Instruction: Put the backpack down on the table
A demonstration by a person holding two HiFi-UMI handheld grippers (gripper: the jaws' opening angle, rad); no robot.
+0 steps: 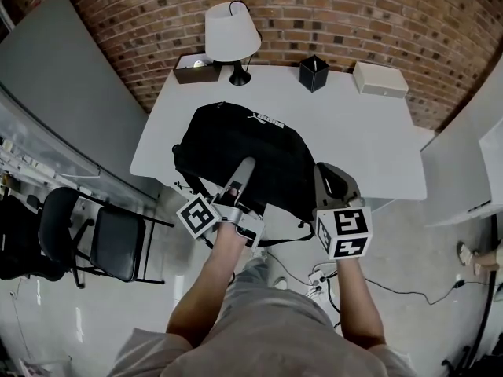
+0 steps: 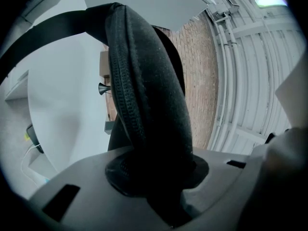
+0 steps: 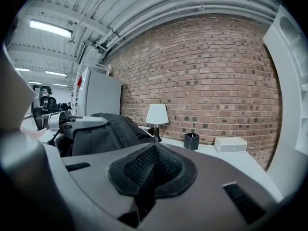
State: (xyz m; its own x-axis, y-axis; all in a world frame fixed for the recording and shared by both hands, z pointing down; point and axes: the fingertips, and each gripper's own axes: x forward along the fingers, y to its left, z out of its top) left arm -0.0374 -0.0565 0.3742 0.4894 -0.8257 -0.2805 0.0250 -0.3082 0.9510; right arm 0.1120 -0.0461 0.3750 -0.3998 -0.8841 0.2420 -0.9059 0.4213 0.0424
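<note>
- Backpack (image 1: 236, 144): black and soft, lying over the near left part of the tabletop (image 1: 369, 148). Its near side is overhanging the near edge toward the person. Cannot tell whether its base is bearing on the surface.
- Left gripper (image 1: 244, 170): pinching a padded, zippered fold of the bag, jaws clamped on it. It is probably taking the weight so the bag can be eased further inward before letting go.
- Right gripper (image 1: 331, 181): hovering just beside the bag's right flank, jaws pressed together on nothing. It is likely standing by to steady a slump.
- Far edge: lamp (image 1: 232, 34), pen cup (image 1: 313, 73) and white box (image 1: 380, 78) are standing in a row. They are well apart from the bag, so I am expecting no crowding.
</note>
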